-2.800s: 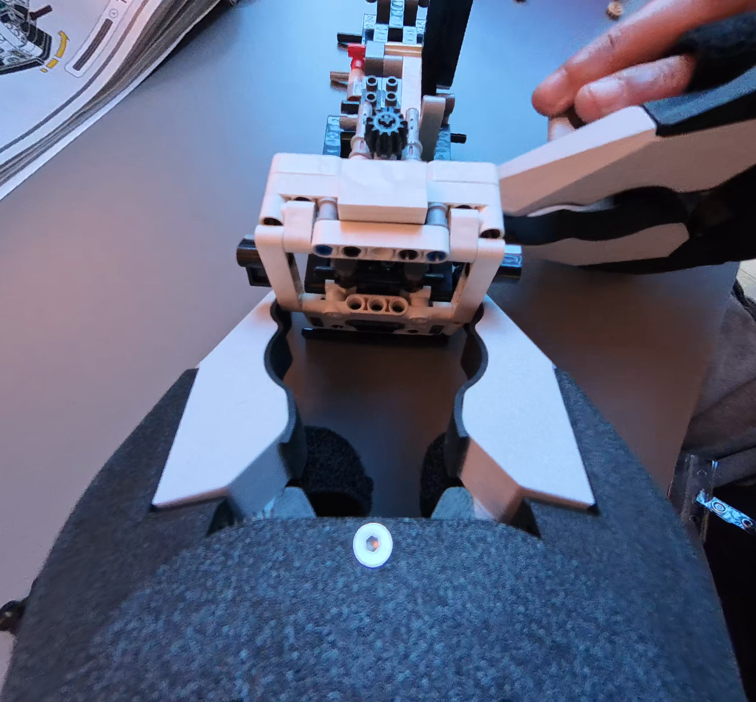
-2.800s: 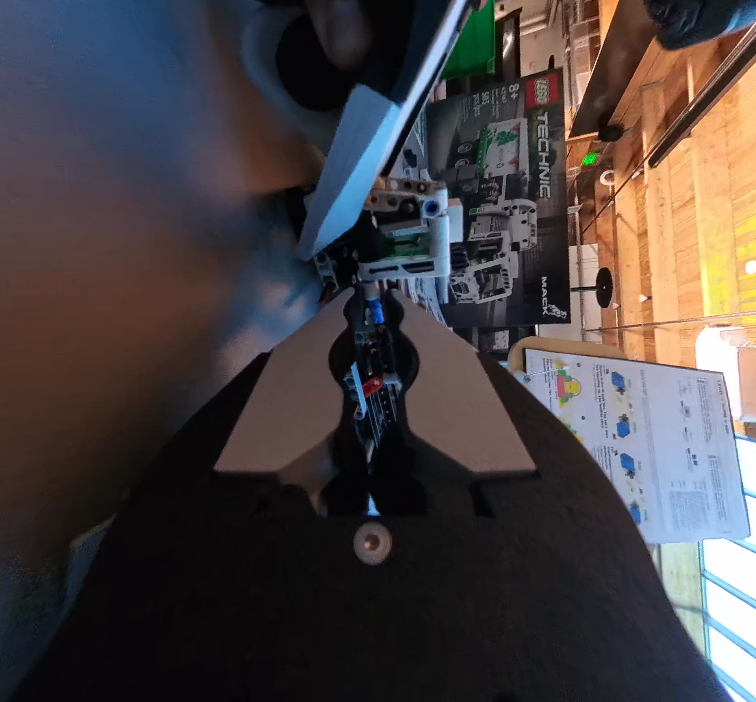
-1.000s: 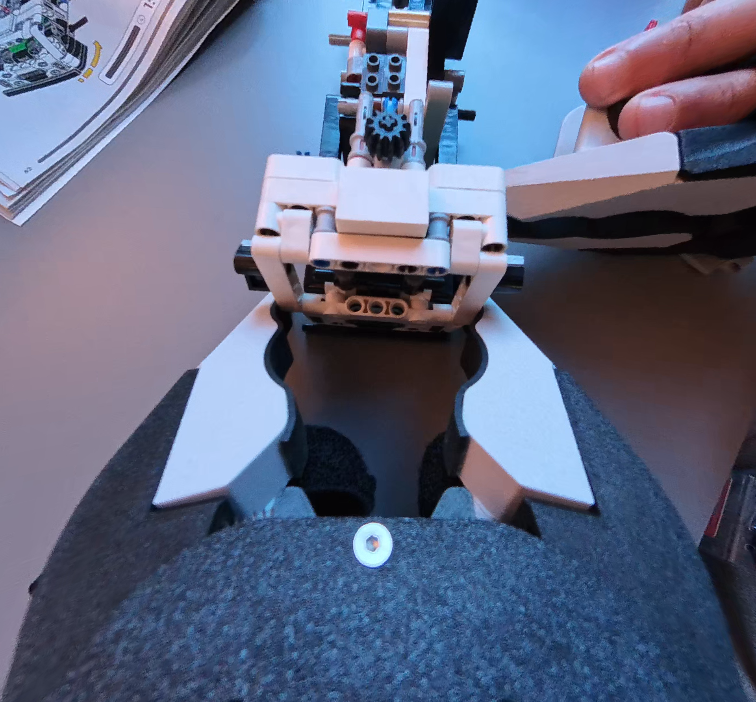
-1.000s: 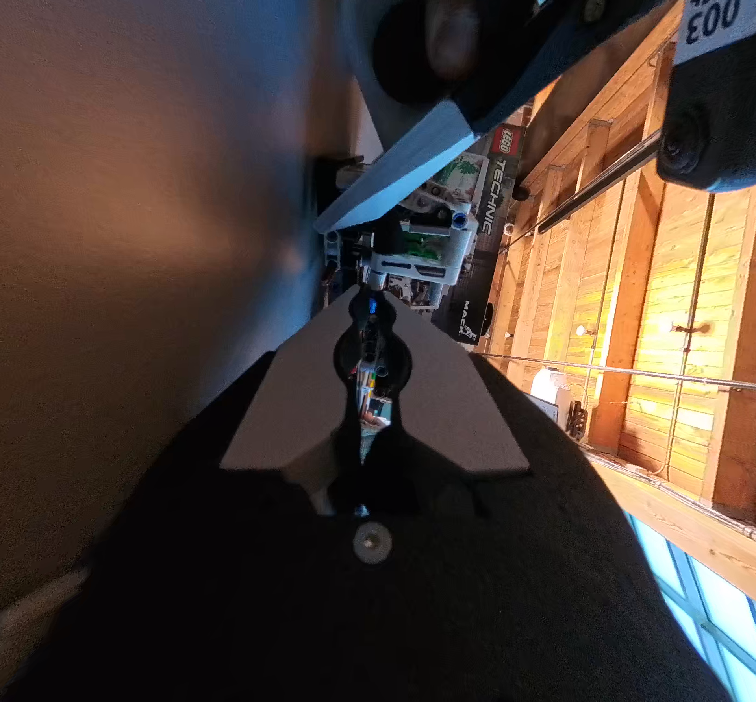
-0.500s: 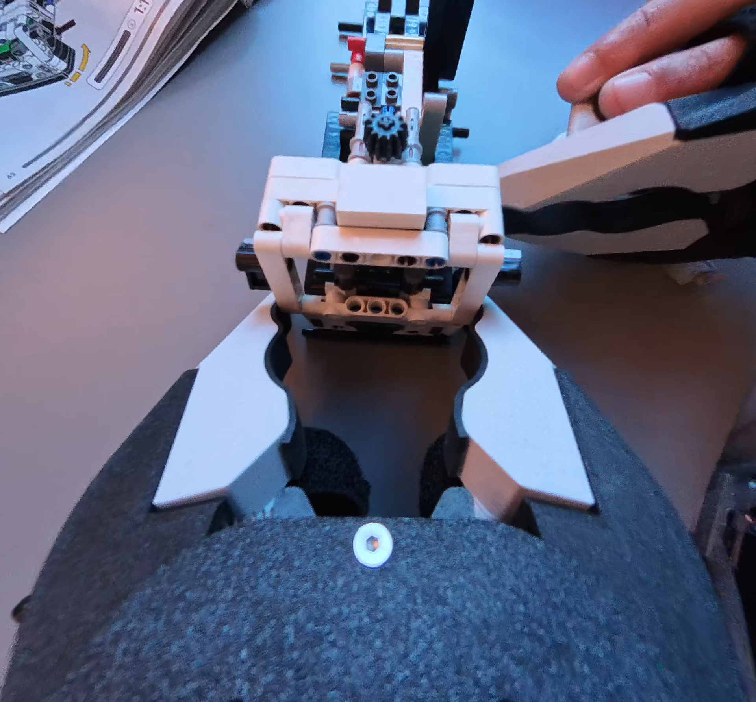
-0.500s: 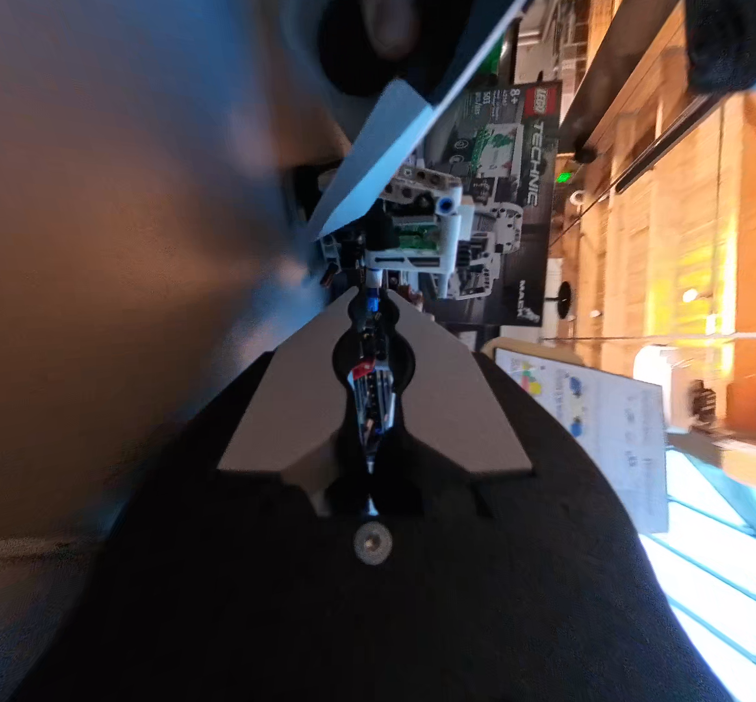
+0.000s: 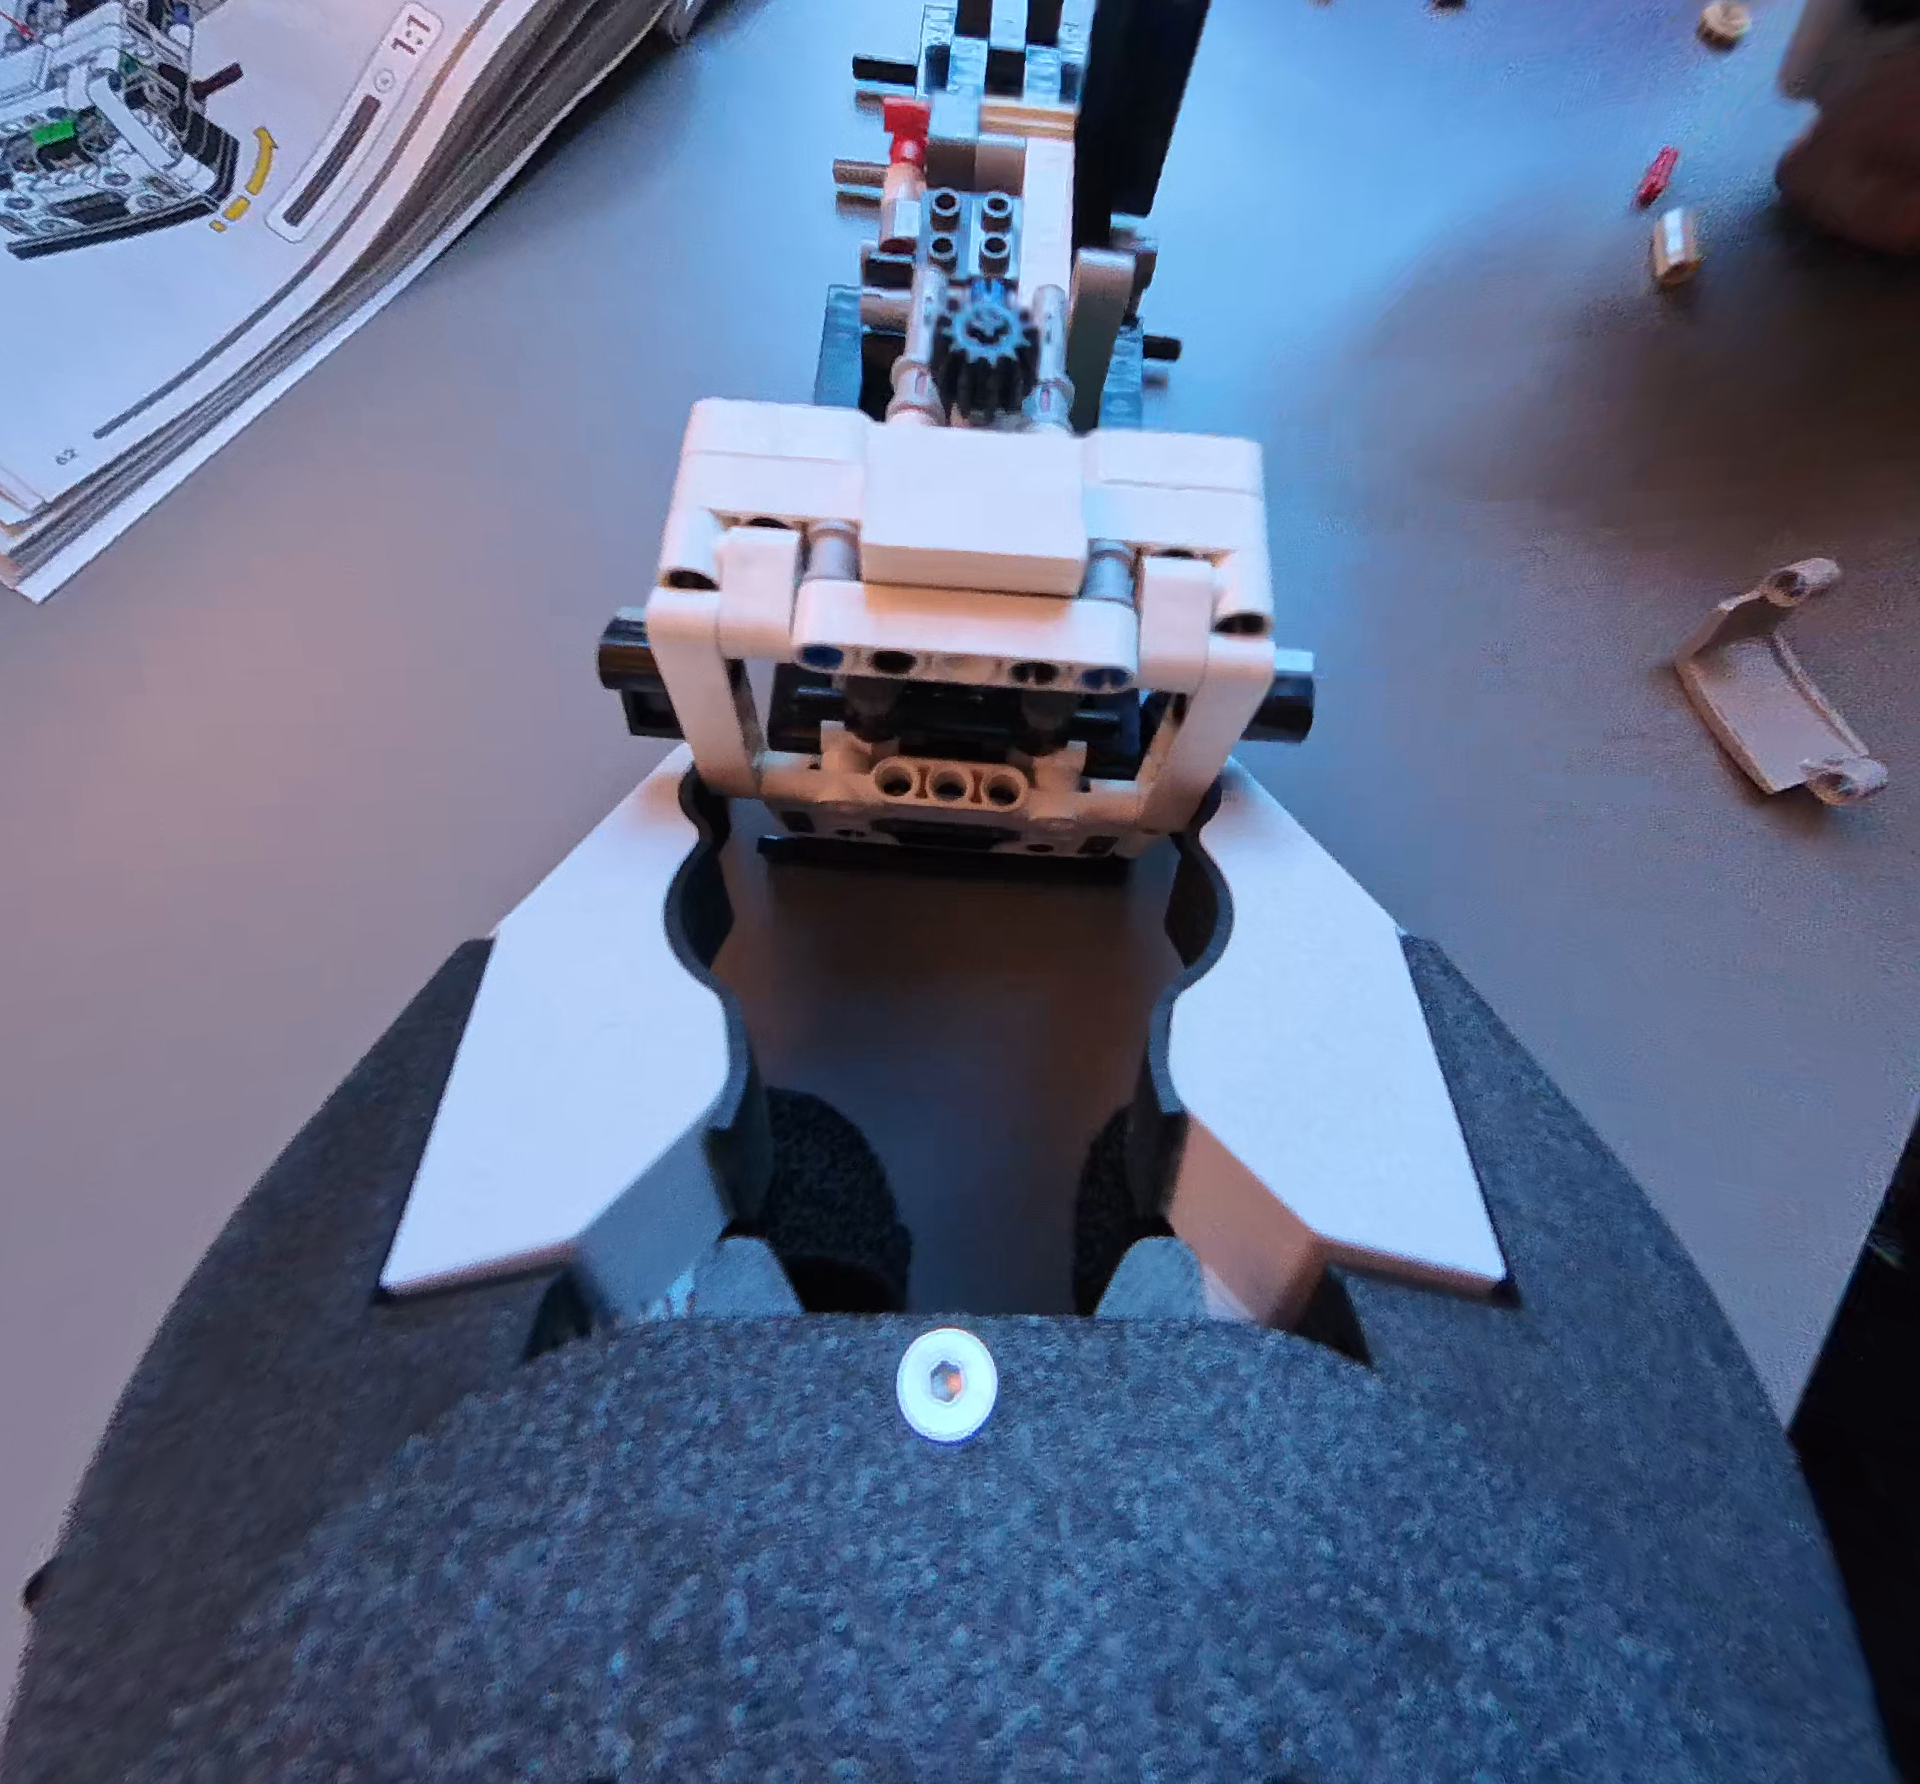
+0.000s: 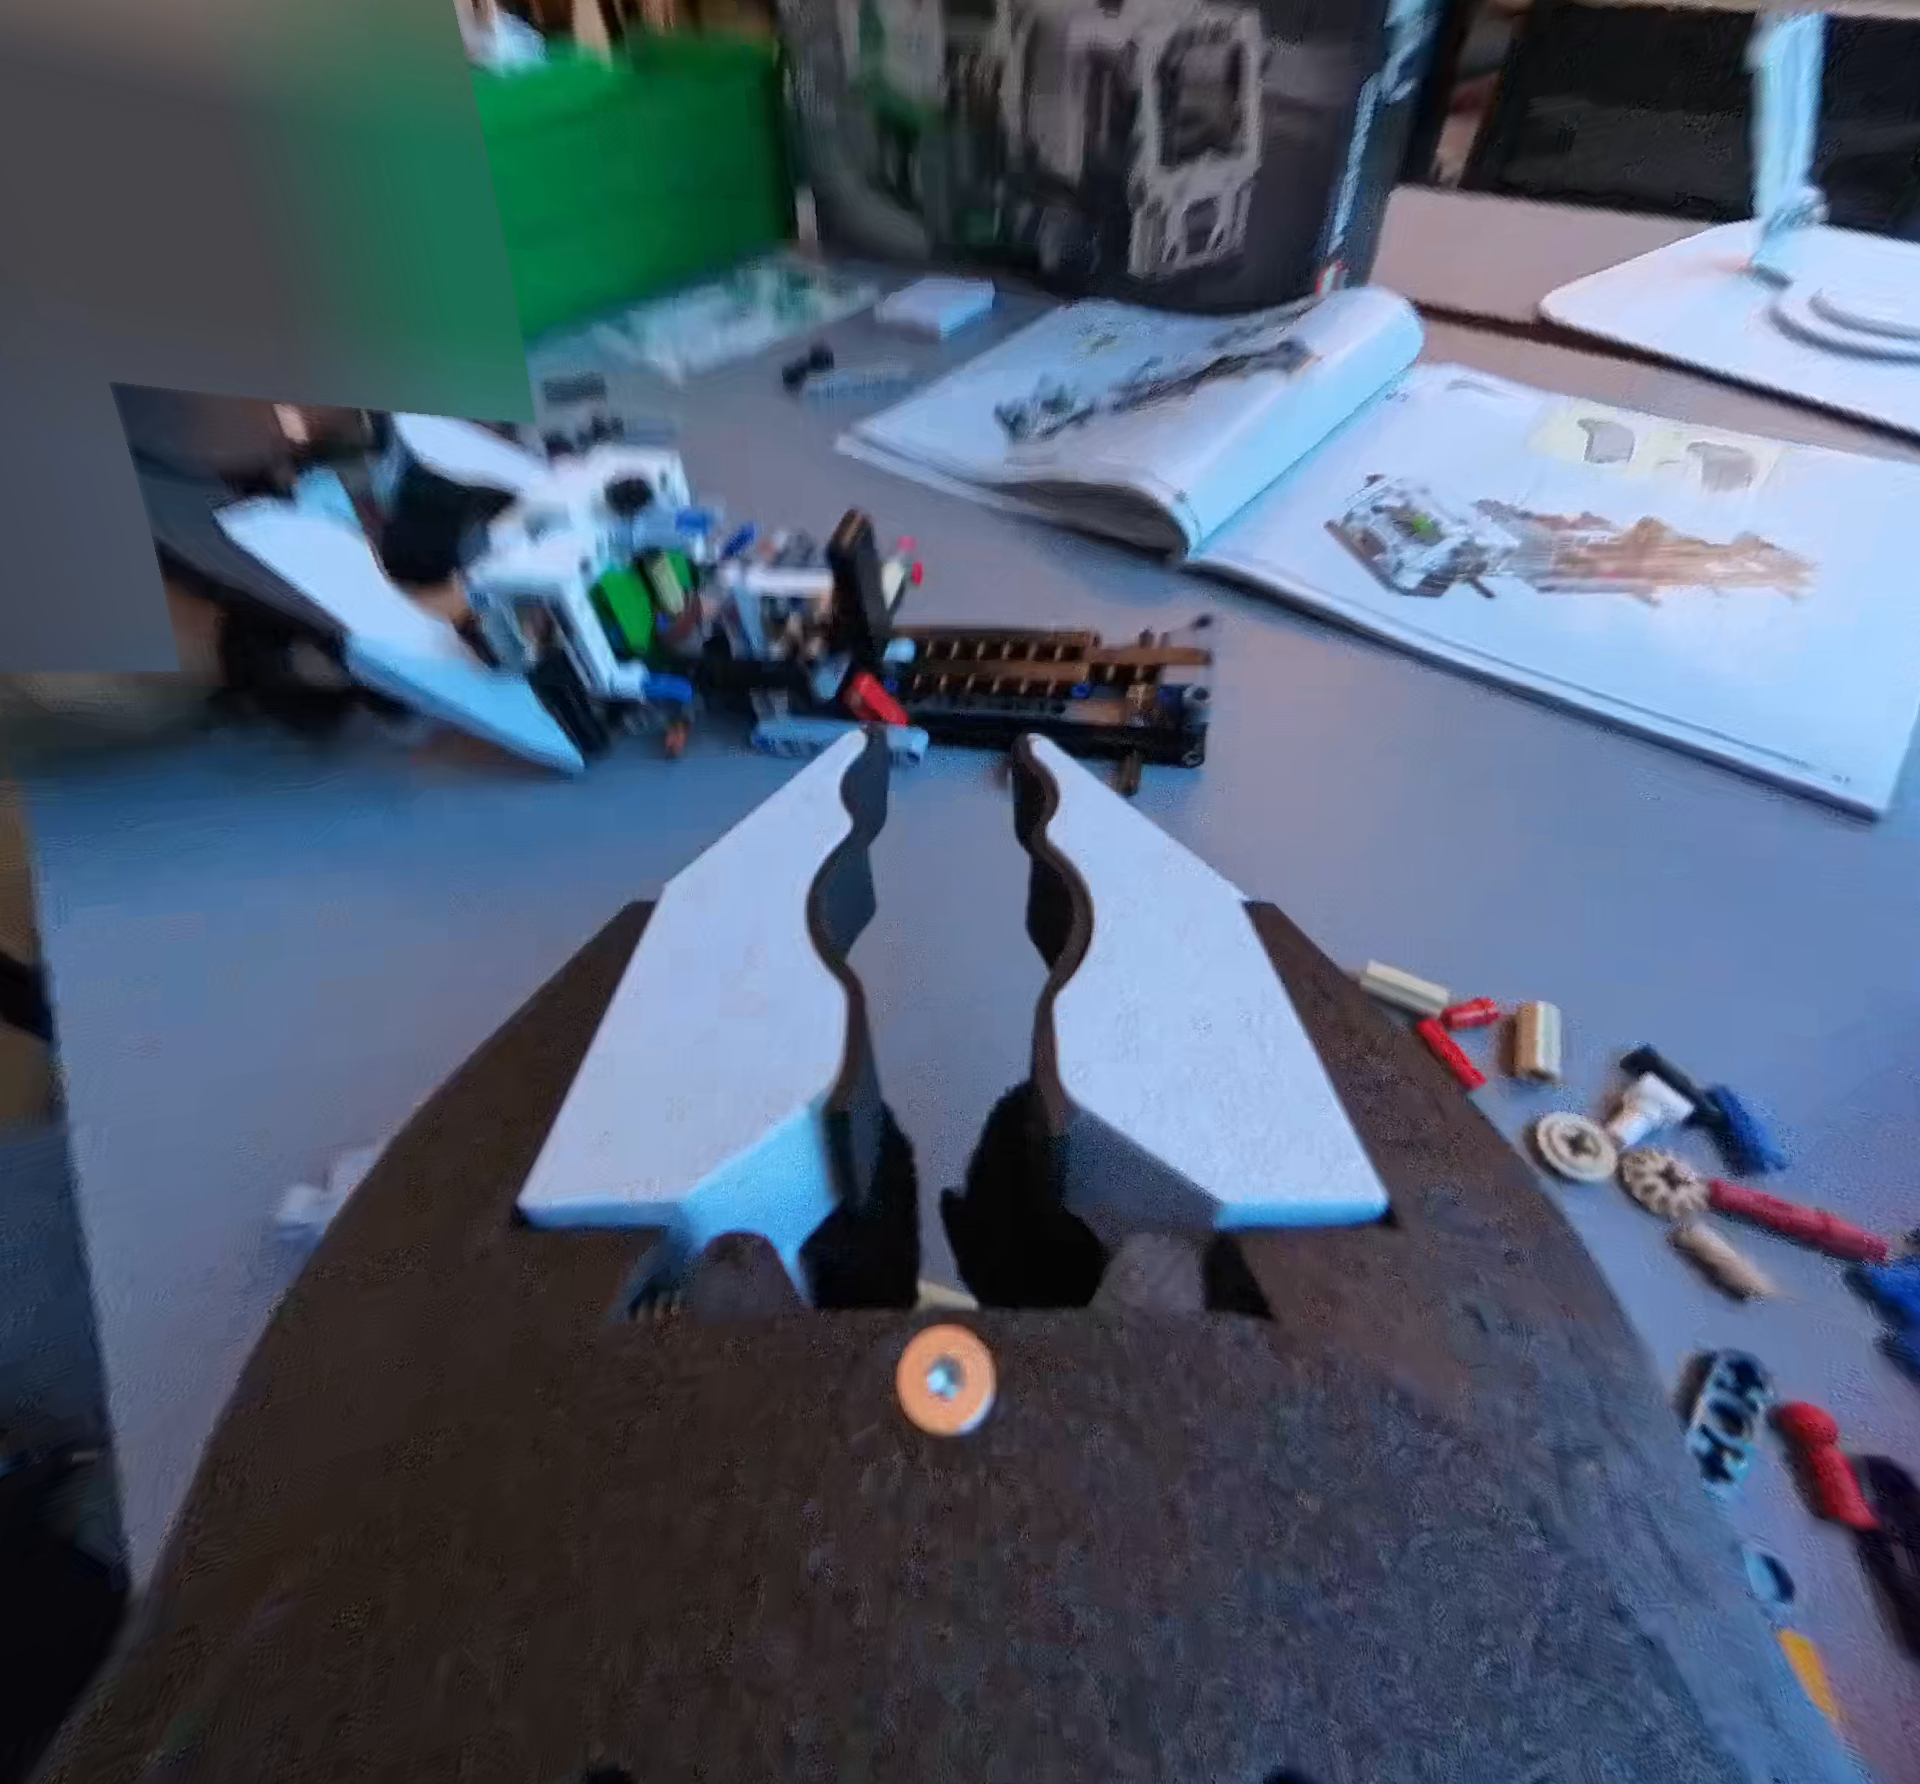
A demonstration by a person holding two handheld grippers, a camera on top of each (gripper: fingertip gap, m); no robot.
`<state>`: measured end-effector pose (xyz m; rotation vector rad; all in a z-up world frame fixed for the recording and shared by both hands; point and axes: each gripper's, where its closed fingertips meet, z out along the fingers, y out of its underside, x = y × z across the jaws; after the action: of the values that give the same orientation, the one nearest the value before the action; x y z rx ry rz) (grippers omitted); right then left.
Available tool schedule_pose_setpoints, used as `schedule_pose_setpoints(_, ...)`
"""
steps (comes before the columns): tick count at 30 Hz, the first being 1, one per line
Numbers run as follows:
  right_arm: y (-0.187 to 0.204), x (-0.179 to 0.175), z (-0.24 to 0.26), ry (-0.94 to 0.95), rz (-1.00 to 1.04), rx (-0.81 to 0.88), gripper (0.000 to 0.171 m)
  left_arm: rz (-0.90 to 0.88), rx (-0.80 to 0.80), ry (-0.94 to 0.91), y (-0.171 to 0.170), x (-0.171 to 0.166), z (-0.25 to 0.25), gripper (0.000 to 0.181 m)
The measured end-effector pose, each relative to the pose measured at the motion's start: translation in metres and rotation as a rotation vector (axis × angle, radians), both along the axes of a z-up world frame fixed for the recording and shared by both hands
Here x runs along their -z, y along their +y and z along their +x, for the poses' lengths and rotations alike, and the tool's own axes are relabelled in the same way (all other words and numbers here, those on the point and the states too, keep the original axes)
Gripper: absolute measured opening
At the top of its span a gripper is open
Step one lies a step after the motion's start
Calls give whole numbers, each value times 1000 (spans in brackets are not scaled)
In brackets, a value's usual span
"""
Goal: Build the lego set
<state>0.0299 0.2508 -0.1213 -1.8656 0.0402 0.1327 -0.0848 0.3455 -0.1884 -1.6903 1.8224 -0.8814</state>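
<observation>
Left tool (image 7: 951, 799) has its jaws spread around the white front end of the half-built truck model (image 7: 961, 591), clamping it by the lower sides of the frame, while the right tool (image 8: 945, 758) hangs empty over the counter (image 8: 1455, 851) with its jaws a little apart and nothing between them.

From where I stand, the biggest thing on the grey counter is the dark set box (image 8: 1101, 72) at the back, then the open instruction booklet (image 8: 1351, 508) lying flat in front of it. The model sits in the middle, nose toward the left tool, its long dark chassis stretching away behind. It looks light but not sturdy: stiff plastic beams pinned together, with a small black gear (image 7: 982, 347) and thin axles standing exposed on top that would likely pop loose if squeezed. I'd hold it by the white frame sides, as it is held, and leave the top alone.

A curved grey panel (image 7: 1766, 685) lies alone on the counter, well apart from the model on its right. Beyond that, small loose pieces (image 8: 1621, 1142) are scattered: red pins, tan bushes, a blue bit. They look slippery and easy to flick away.

Bare counter lies between the model and the loose pieces, so the right tool has room to swing. The counter's near edge (image 7: 1849, 1215) sits close on that side.
</observation>
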Motion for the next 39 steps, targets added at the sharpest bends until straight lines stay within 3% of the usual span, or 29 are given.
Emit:
schedule_pose_setpoints(6, -12, -8, 34, 115, 69, 170, 25, 6, 25, -18, -4, -3, -1, 88)
schedule_pose_setpoints(16, -1, 8, 14, -5, -55, 71, 24, 28, 0, -52, -1, -7, -2, 92)
schedule_pose_setpoints(30, -2, 7, 6, -72, -47, 48, 19, 63, -72, -132, -4, -20, -31, 102)
schedule_pose_setpoints(32, -1, 8, 4, -93, -57, 46, 18, 75, -61, -191, -7, -29, -34, 95)
schedule_pose_setpoints(35, -1, 13, 0, -145, -82, 35, 17, 76, 8, -352, -24, -59, -41, 67)
schedule_pose_setpoints(37, -1, 16, -4, -186, -100, 26, 16, 16, 159, -409, -60, -72, -45, 52)
schedule_pose_setpoints(39, 0, 18, -7, -227, -112, 20, 15, -42, 335, -316, -102, -62, -44, 49)
